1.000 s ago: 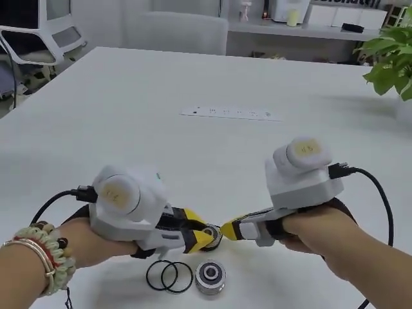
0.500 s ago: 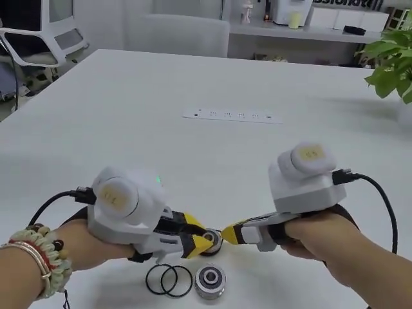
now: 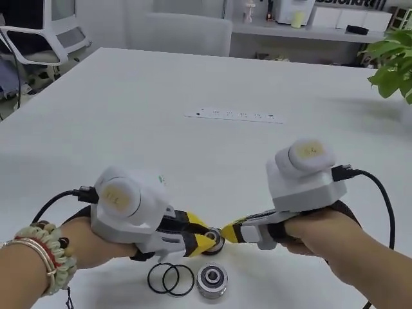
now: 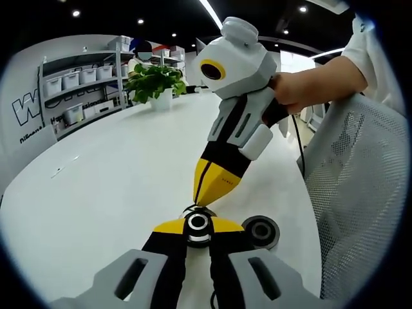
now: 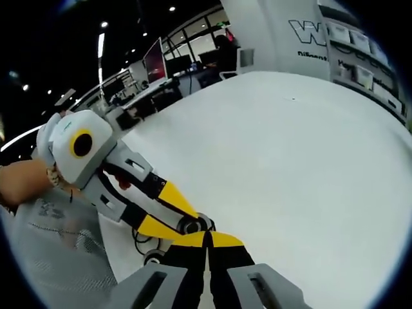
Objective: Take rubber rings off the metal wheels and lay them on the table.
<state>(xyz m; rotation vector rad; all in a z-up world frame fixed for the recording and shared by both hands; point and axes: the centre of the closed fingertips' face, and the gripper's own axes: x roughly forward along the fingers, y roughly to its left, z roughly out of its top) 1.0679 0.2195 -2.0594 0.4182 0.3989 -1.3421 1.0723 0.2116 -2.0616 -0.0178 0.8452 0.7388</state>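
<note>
Left gripper [image 3: 206,243] is clamped across a small metal wheel [image 4: 197,223], holding it just above the table [image 3: 193,84]. My right gripper [image 4: 205,198] has its jaws pressed together into a point that touches the wheel's rim. I cannot tell whether a bit of rubber ring is caught between them (the tips are too small to read). Two black rings [image 3: 170,278] lie flat on the table below my left hand, overlapping each other, just beside a second wheel [image 3: 212,279].

To do this step well, I think the left grip should be firm and steady so the wheel cannot spin. The right jaws should bite only the rubber at the rim and peel it outward along the axle, not sideways. Going slowly should let the ring roll off instead of snapping back. Then it goes down beside the other two.
</note>
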